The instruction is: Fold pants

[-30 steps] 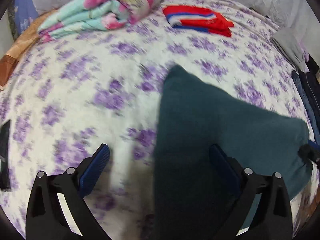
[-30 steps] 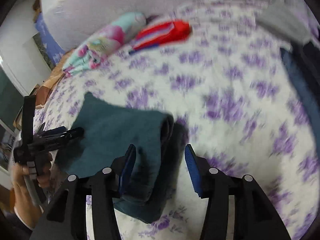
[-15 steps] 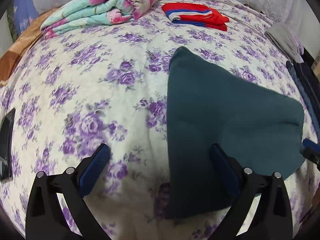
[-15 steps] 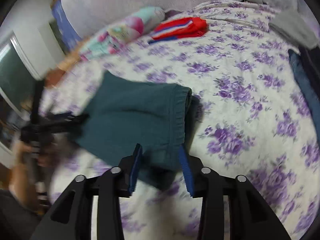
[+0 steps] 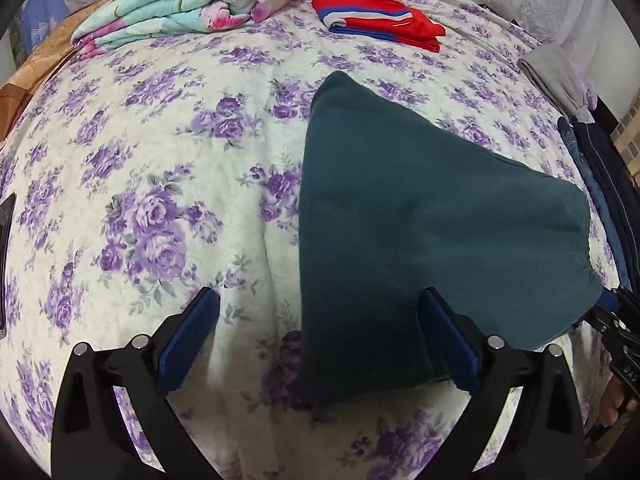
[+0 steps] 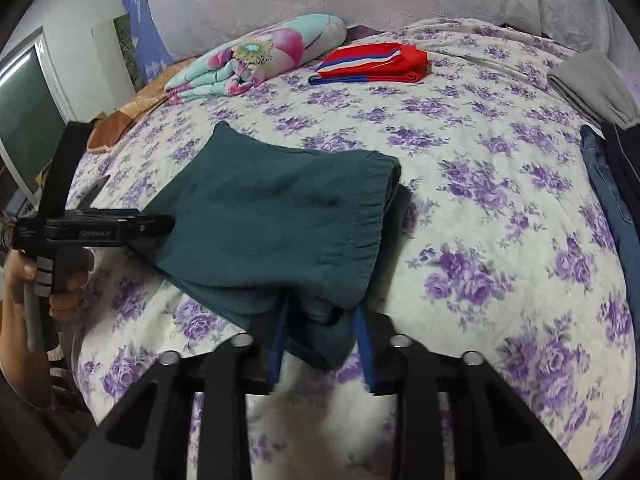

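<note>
Dark teal pants (image 5: 420,232) lie folded on the purple-flowered bedspread (image 5: 160,184). My left gripper (image 5: 320,344) is open and empty; its right finger rests over the pants' near left edge, the left finger over bare bedspread. In the right wrist view the pants (image 6: 272,224) show their elastic waistband toward the right. My right gripper (image 6: 320,340) is shut on the pants' near corner by the waistband. The left gripper (image 6: 120,228) also shows there at the pants' left edge.
A rolled floral blanket (image 5: 192,12) and a folded red, white and blue garment (image 5: 376,20) lie at the far side of the bed. Grey cloth (image 6: 588,88) and dark blue jeans (image 6: 612,208) lie along the right edge. A dark flat object (image 5: 6,240) sits at the left.
My right gripper has closed on the pants' near corner by the waistband. The pants have settled flat. The left gripper has stayed open over the pants' left edge.
</note>
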Motion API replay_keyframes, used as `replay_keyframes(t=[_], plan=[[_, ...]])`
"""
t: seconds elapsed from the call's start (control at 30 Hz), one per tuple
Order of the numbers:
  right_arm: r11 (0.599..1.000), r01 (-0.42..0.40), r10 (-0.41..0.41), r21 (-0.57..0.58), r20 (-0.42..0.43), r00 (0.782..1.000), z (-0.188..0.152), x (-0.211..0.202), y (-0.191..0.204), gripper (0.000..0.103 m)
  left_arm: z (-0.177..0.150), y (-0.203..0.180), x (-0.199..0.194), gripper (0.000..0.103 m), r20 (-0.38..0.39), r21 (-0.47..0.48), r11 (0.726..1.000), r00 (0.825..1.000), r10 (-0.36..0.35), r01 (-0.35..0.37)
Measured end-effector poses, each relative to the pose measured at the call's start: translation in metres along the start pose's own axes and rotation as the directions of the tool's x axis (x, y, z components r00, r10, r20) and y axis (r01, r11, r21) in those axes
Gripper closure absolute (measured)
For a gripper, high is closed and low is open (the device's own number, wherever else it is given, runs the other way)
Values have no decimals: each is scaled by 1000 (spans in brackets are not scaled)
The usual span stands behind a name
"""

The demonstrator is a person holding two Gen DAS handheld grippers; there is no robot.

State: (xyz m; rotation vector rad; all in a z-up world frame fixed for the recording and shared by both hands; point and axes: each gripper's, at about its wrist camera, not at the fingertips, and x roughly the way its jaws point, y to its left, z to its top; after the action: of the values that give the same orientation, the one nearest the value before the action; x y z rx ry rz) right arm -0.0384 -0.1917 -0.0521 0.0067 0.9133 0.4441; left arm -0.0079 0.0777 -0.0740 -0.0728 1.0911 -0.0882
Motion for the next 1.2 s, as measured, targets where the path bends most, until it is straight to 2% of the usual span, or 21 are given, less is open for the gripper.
replay_keyframes(t=[0.07, 0.3, 0.4, 0.47, 0.53, 0.63, 0.73, 0.83, 0.87, 0.93, 0.97, 1.0, 1.03, 1.07, 1.13, 1.2], plan=[[1000, 1, -1, -22, 3, 1000, 1, 0, 3, 84, 1, 1, 1, 5, -6, -1, 1000, 1000, 0, 0], [998, -27, 30, -51, 54, 998, 4, -39, 0, 86, 4, 2, 7, 4, -13, 22, 1000, 1000, -2, 3], [996, 10, -17, -88, -81, 997, -6, -19, -2, 84, 4, 0, 9, 4, -14, 42, 999, 1000, 5, -4], [995, 37, -50, -94, -144, 988, -15, -3, -5, 74, 4, -2, 10, 4, -14, 54, 998, 1000, 10, -9], [996, 23, -34, -89, -118, 992, -14, -10, -7, 71, 6, 0, 9, 4, -23, 51, 999, 1000, 1, 0], [999, -15, 14, -35, -11, 1000, 1, -35, -17, 59, 9, 2, 1, 5, -37, 43, 999, 999, -26, 27], [1000, -17, 16, 20, 70, 997, 16, -40, -23, 58, 16, 4, -14, 5, 15, 41, 996, 997, -79, 78], [999, -23, 20, 32, 99, 995, 32, -22, -19, 61, 20, 0, -10, 5, 17, 35, 997, 997, -70, 70], [1000, 10, -12, 23, 90, 996, 36, -10, -18, 62, 19, -2, -6, 5, 1, 39, 997, 997, -73, 73], [991, 134, -133, -5, 78, 988, 40, 11, -19, 61, 15, -7, 7, 5, -39, 60, 996, 997, -61, 63], [981, 192, -192, -8, 35, 981, 40, 29, -27, 51, 11, -10, 15, 4, -51, 78, 996, 998, -42, 46], [981, 196, -196, 13, 11, 981, 40, 35, -35, 46, 9, -9, 16, 4, -40, 84, 995, 998, -46, 50], [983, 172, -173, 62, 8, 985, 39, 36, -44, 40, 7, -8, 16, 4, -27, 87, 995, 998, -54, 57], [985, 141, -142, 102, 7, 990, 38, 33, -51, 41, 6, -7, 14, 4, -28, 90, 994, 998, -61, 63], [989, 106, -109, 103, 29, 994, 36, 23, -50, 41, 7, -3, 12, 4, -38, 87, 993, 997, -74, 77], [989, 27, -32, 142, 35, 999, 32, 13, -54, 40, 12, 3, 5, 5, -40, 72, 992, 994, -103, 106]])
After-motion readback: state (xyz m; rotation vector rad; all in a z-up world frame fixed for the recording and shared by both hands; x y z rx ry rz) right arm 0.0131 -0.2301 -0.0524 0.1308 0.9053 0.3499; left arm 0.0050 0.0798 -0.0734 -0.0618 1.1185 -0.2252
